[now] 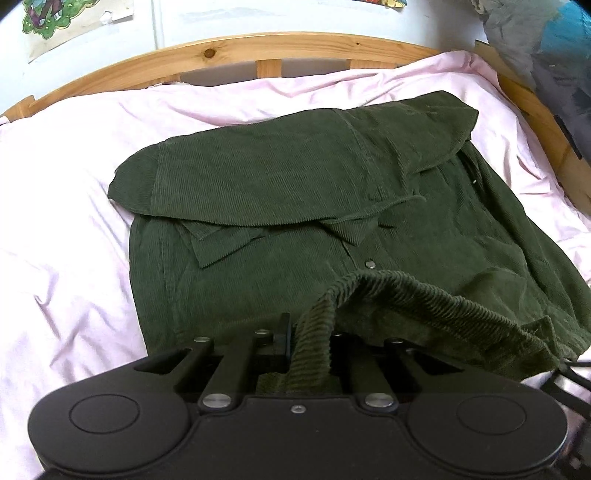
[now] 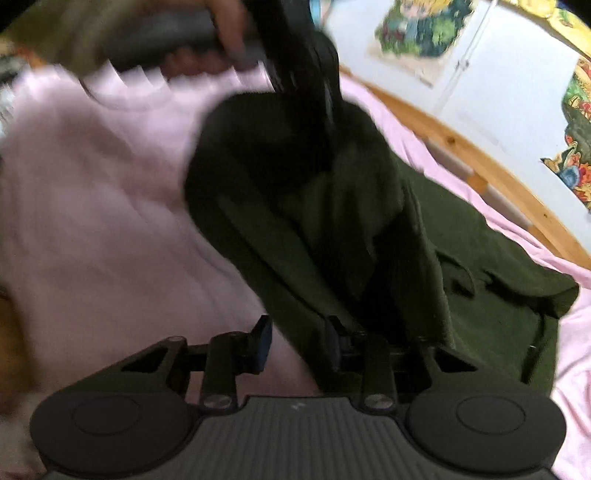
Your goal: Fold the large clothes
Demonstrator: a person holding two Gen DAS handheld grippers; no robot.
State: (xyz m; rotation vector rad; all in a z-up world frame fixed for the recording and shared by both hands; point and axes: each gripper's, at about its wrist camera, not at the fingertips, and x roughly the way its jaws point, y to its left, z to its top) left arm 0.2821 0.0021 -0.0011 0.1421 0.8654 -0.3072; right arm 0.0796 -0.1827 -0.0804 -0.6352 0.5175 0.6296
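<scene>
A dark green corduroy shirt (image 1: 295, 184) lies partly folded on a pink sheet (image 1: 66, 221), sleeves folded across its upper part. My left gripper (image 1: 308, 341) is shut on the shirt's near hem, which bunches up between the fingers and lifts off the bed. In the blurred right wrist view the shirt (image 2: 461, 240) runs from the middle to the right. My right gripper (image 2: 299, 339) is open, with the shirt's near edge between its fingers (image 2: 263, 332). The left gripper (image 2: 306, 74) and the hand holding it show at the top.
A wooden bed frame (image 1: 258, 51) curves around the far side of the bed and shows in the right wrist view (image 2: 480, 166). A white wall with colourful pictures (image 2: 417, 26) stands behind. Piled fabric (image 1: 546, 55) sits at the far right corner.
</scene>
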